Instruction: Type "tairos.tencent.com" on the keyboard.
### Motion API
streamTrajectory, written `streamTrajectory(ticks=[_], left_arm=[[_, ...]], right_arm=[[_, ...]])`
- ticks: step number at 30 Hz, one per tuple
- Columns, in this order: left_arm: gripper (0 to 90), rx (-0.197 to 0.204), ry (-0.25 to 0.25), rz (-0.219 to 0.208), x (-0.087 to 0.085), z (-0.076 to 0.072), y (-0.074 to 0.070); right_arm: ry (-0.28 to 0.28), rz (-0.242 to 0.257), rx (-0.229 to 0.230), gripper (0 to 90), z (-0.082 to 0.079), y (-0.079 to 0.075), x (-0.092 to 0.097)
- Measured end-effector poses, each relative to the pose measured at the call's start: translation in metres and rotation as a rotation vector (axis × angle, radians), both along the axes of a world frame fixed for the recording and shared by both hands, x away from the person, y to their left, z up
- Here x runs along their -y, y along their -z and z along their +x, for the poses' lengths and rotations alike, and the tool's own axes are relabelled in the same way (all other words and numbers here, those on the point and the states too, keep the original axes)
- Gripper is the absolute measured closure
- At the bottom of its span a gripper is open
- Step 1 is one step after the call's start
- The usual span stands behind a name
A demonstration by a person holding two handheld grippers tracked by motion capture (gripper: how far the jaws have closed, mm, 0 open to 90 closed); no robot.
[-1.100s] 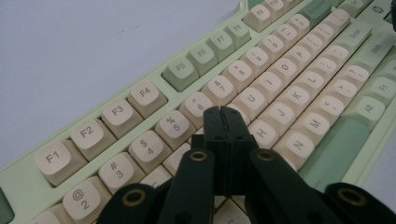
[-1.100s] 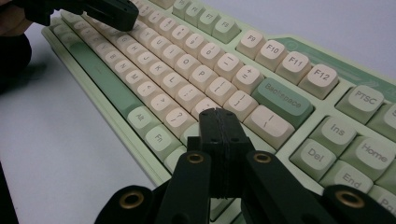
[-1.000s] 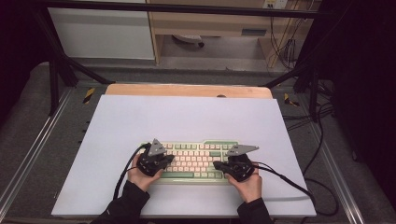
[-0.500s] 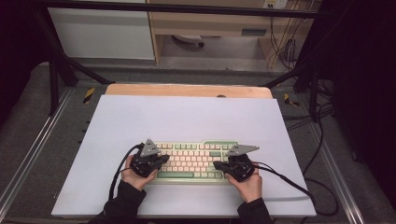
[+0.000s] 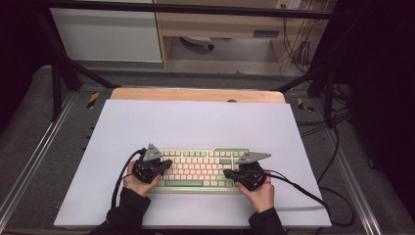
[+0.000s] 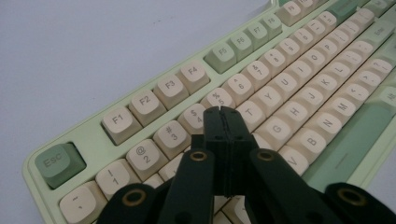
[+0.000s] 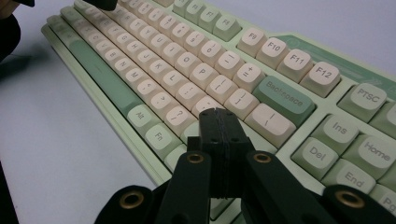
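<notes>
A pale green keyboard (image 5: 198, 169) with cream keys lies on the white table sheet, near the front edge. My left gripper (image 5: 168, 164) is over its left end, pointing right. In the left gripper view, the jaws of the left gripper (image 6: 220, 110) are pressed together, empty, just above the number row near keys 4 and 5 of the keyboard (image 6: 280, 60). My right gripper (image 5: 226, 172) is over the keyboard's right part, pointing left. Its jaws are also together and empty, and the right gripper (image 7: 217, 112) has its tip above the keys below Backspace on the keyboard (image 7: 154, 56).
The white sheet (image 5: 195, 122) covers most of a wooden table (image 5: 195, 94). Black cables (image 5: 313, 196) trail from the right gripper across the sheet and off the right side. Metal frame rails (image 5: 29, 161) run along both sides, and a cabinet stands beyond the table.
My left gripper has slid a little to the left along the keyboard. The right gripper has kept still, and both stay shut.
</notes>
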State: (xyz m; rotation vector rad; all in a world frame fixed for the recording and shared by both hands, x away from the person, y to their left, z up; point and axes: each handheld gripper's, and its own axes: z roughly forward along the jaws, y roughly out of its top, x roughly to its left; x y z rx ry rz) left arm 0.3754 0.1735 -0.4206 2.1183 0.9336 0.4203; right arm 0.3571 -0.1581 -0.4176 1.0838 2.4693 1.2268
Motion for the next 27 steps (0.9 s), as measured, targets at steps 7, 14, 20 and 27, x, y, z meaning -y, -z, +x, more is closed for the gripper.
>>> streamTrajectory(ticks=[7,14,20,27], left_arm=[[89.9,-0.006,-0.012,0.009,-0.0016,0.0023,0.0033],[90.0,-0.009,-0.008,0.009,-0.0015,0.0028,0.0051],[89.9,-0.014,-0.008,0.016,-0.001,0.0032,0.0071],[90.0,-0.014,-0.002,0.01,-0.0017,0.0021,0.0064]], right_arm=[[-0.001,0.001,0.001,90.0,0.0001,-0.0001,0.0001],[0.0,0.002,-0.003,90.0,0.0001,-0.0004,0.0002],[0.0,0.001,-0.002,90.0,0.0002,-0.0002,0.0002],[-0.002,0.002,-0.002,90.0,0.0,-0.0001,-0.0001]])
